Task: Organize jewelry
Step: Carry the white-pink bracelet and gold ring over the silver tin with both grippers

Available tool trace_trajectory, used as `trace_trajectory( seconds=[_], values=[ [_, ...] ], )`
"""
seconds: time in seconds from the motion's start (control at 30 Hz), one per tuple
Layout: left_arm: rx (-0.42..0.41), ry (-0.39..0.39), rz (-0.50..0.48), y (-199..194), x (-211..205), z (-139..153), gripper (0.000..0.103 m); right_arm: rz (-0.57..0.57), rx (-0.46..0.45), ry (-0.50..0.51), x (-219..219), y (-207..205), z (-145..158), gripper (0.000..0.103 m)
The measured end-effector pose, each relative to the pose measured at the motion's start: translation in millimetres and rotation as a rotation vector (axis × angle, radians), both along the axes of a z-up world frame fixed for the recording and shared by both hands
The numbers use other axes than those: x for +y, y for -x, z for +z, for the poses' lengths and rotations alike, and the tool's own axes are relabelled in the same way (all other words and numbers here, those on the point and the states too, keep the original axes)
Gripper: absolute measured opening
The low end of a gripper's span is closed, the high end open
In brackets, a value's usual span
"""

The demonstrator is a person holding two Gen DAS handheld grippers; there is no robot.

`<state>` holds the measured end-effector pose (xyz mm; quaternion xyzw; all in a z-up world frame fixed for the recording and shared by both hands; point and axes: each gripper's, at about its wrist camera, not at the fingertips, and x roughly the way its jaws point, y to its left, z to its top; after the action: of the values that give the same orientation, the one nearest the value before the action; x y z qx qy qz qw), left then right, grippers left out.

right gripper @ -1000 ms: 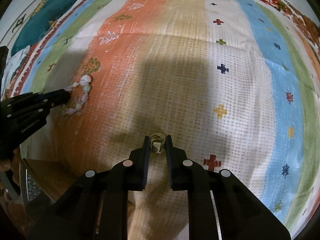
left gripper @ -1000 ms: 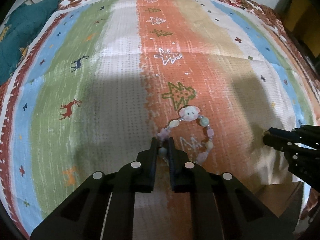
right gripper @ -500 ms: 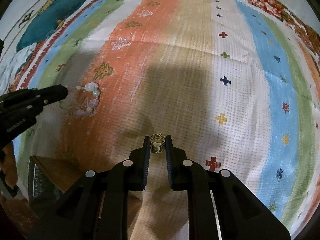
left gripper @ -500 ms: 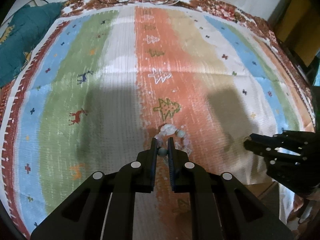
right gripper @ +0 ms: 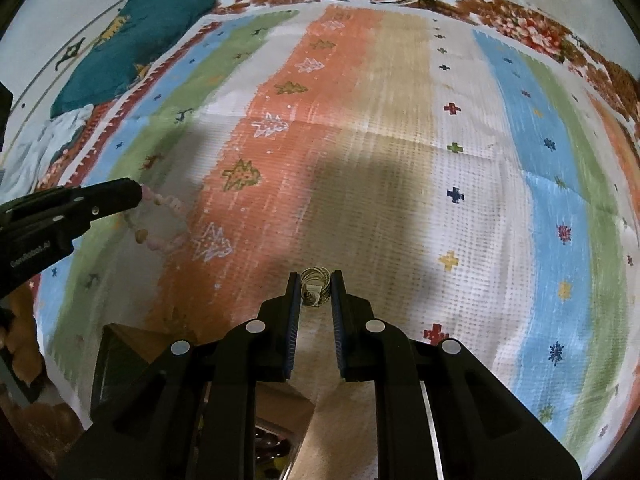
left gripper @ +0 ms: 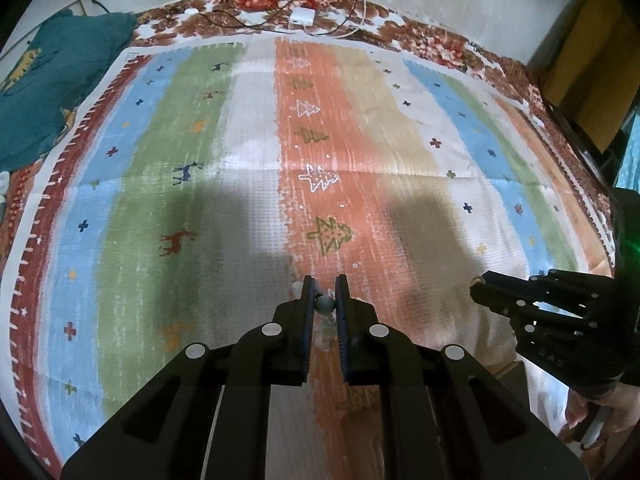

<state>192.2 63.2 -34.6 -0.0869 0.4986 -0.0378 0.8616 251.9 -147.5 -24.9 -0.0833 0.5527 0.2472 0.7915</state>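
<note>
In the left wrist view, the left gripper (left gripper: 325, 294) was clenched on a grey-green bead of the beaded bracelet (left gripper: 325, 305), held above the striped cloth (left gripper: 248, 208) over its orange band. The rest of the bracelet hung blurred between and below the fingers. At the right edge, the right gripper (left gripper: 478, 286) reached in from the side. A teal cloth (left gripper: 60, 80) lay far left; a white charger (left gripper: 302, 16) with cables lay at the far edge.

In the right wrist view, the right gripper (right gripper: 315, 280) grasped a gold coiled ring (right gripper: 316, 286) between its fingers. At left, the left gripper (right gripper: 136, 196) held the bracelet (right gripper: 160, 220), its loop dangling. A wooden box (right gripper: 132, 344) showed near left.
</note>
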Motion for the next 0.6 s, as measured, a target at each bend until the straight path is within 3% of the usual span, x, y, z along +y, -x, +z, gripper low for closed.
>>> trace_trajectory(
  seconds=[0.6],
  values=[
    [-0.029,0.012,-0.017,20.0,-5.7,17.0,0.01,0.005,-0.036,-0.02,-5.2,17.3,18.9,0.016]
  ],
)
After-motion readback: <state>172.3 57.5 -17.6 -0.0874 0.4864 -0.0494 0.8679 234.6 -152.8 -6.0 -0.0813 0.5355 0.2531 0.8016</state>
